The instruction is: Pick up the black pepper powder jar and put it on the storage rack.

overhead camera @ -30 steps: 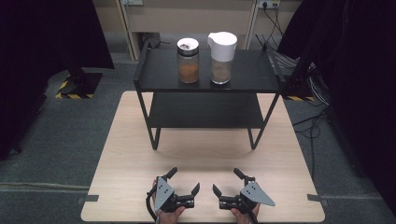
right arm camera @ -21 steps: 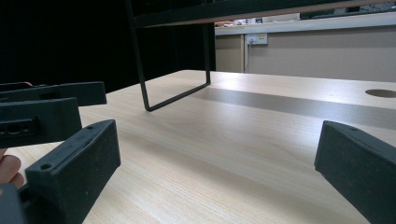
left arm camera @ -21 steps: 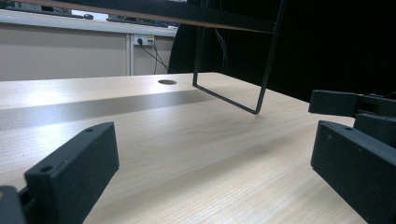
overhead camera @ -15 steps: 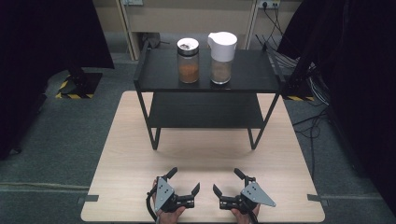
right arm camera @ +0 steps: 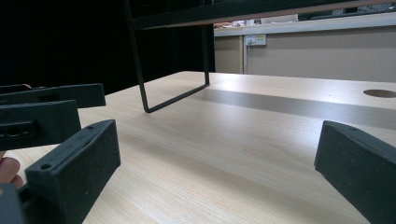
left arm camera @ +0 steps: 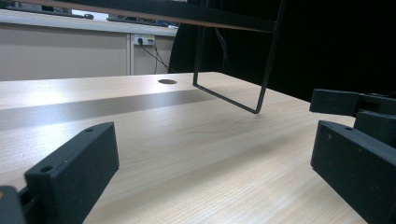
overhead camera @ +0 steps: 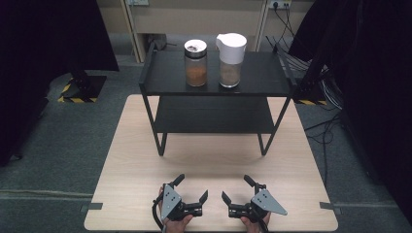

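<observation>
Nothing has shifted since the earlier frames: your two tools rest in the same spots at the near edge of the tabletop (overhead camera: 214, 160), and the jars on the rack have not budged. You are at the start of the work, with no reach begun.

Your left hand-held gripper (overhead camera: 190, 188) sits low on the wood with its jaws spread wide and nothing between them; the left gripper view looks across bare grain toward the foot of the black rack (left arm camera: 231, 100). Your right hand-held gripper (overhead camera: 237, 189) mirrors it, jaws equally wide and empty, just beside the left one with the tips of the two turned toward each other. In the right gripper view you can see the other tool's jaws at the left edge.

The things nearest to be worked stand well apart from you, on the top shelf of the rack (overhead camera: 165, 77). A clear jar with a dark lid (overhead camera: 196, 63), about half full of orange-brown powder, stands left of centre. Just beside it on the right stands a jar with a white lid (overhead camera: 231, 59) that has a small spout or handle, holding a duller brown filling. They are close but do not appear to touch. The lower shelf (overhead camera: 214, 115) looks bare.

Since neither tool has advanced, I judge that everything remains to be done: you must lift off the wood and reach forward and up over the shelf's edge.
</observation>
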### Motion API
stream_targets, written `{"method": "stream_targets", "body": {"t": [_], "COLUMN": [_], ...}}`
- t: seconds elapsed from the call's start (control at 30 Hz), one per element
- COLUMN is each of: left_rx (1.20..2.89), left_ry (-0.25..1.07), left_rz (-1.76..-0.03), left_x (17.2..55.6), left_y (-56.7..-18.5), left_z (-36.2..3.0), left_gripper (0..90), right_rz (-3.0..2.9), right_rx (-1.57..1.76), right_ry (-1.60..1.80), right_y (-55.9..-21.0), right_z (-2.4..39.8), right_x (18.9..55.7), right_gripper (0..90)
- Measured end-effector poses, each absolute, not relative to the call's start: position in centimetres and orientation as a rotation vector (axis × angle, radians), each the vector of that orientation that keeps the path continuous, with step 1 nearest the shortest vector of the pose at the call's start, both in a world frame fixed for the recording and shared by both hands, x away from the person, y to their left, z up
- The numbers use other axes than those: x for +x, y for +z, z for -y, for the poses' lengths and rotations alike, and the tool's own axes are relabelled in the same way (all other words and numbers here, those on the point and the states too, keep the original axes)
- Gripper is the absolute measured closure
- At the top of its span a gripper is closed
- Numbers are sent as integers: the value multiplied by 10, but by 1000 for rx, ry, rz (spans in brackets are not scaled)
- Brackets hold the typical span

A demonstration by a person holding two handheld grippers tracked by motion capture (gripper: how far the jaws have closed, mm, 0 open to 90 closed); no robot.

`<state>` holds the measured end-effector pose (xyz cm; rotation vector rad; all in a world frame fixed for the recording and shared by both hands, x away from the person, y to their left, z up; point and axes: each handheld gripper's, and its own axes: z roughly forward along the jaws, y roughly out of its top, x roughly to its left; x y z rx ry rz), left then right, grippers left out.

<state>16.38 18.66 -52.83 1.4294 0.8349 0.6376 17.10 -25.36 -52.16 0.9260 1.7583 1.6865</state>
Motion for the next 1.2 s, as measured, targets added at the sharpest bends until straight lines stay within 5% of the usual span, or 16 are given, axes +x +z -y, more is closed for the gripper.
{"method": "stream_targets", "body": {"t": [1.2], "left_rx": [1428], "left_ry": [639], "left_rz": [-836], "left_x": [163], "left_y": [-528], "left_z": [-186], "left_gripper": [1], "right_rz": [-1748], "right_rx": [932], "right_ry": [1691], "right_y": [-523], "right_z": [254], "right_x": [170], "right_gripper": [4]}}
